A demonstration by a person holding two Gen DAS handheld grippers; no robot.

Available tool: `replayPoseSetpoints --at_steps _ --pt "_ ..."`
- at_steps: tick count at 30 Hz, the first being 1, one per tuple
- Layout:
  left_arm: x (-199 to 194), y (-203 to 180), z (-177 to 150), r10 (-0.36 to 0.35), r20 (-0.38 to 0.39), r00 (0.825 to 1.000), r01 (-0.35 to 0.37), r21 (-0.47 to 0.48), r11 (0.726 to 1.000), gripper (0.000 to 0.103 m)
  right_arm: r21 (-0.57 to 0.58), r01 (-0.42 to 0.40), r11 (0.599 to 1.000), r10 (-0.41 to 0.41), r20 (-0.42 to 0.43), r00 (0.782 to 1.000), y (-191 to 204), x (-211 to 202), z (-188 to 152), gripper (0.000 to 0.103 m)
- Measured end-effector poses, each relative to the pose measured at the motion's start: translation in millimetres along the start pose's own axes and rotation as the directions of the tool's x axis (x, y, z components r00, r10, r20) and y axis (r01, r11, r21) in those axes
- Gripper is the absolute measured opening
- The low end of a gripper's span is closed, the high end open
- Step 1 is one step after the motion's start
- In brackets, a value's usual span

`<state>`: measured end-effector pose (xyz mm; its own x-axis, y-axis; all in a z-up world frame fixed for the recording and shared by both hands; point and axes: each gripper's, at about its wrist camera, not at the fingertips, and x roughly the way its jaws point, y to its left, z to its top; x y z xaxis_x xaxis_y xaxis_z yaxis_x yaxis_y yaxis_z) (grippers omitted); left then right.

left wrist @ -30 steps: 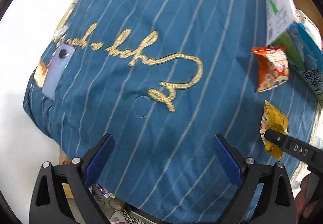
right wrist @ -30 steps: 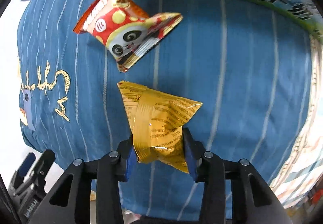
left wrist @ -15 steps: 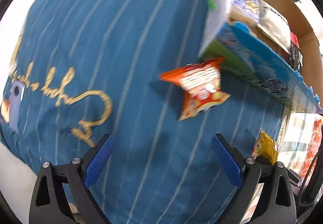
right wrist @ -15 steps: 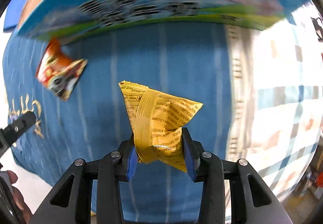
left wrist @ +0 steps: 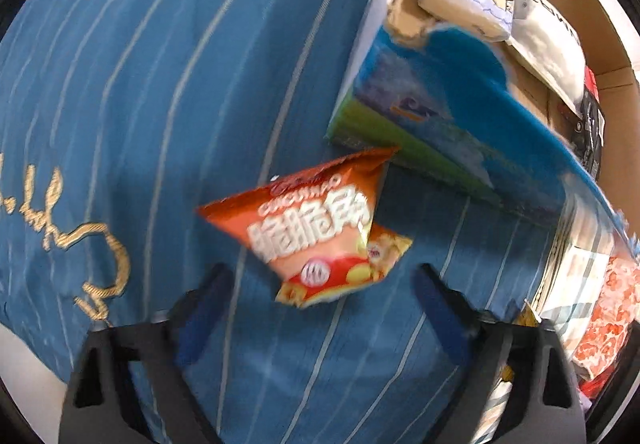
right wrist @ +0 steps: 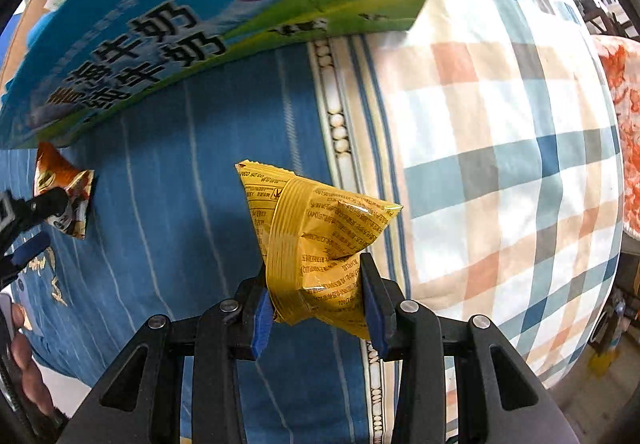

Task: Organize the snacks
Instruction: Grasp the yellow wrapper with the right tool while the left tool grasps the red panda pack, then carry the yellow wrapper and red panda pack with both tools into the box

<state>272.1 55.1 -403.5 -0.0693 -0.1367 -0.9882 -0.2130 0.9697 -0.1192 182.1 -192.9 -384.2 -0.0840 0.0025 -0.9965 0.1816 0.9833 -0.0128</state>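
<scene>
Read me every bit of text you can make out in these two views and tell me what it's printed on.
"脆脆角": orange snack bag, large white characters.
Latin word above it: blurred, unreadable.
"牛奶", twice: blue milk carton box.
Fine print on the yellow snack packet in the right gripper: too small.
Gold script on the blue striped cloth: illegible.

Surface: blue cover point(left wrist: 168, 92), pale pinstripes, gold embroidered script point(left wrist: 90, 264) at its left.
Adjoining cloth: plaid sheet point(right wrist: 500, 148) in white, teal, orange; beaded border strip point(right wrist: 336, 116) between it and the blue.
Far right: orange-and-white floral fabric point(right wrist: 622, 92).
Floor: pale, seen past the cover's left edge point(left wrist: 24, 356).
Light: bright, even; soft shadows on the cover.
</scene>
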Motion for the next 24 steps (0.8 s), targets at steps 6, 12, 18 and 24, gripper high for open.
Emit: replayPoseSetpoints --at_steps 6,12,18,24 --pt "13 -8 16 -0.008 0.000 1.000 0.008 0.025 1.000 0.050 0.002 -0.001 1.000 0.001 -0.013 1.000 -17 3 3 0.041" --pt "2 -6 9 -0.018 0.048 0.999 0.017 0.016 1.000 0.043 -0.014 -0.007 1.000 0.007 -0.014 1.000 -33 -2 4 0.040" --pt "-9 -6 -20 -0.026 0.064 0.998 0.024 0.040 0.999 0.037 -0.041 -0.032 0.999 0.031 -0.016 0.999 -23 -7 4 0.040" --pt "-16 -17 -63 -0.049 0.034 0.998 0.045 0.090 0.995 0.024 -0.071 -0.046 0.996 0.044 -0.030 0.999 -26 -6 -17 0.040"
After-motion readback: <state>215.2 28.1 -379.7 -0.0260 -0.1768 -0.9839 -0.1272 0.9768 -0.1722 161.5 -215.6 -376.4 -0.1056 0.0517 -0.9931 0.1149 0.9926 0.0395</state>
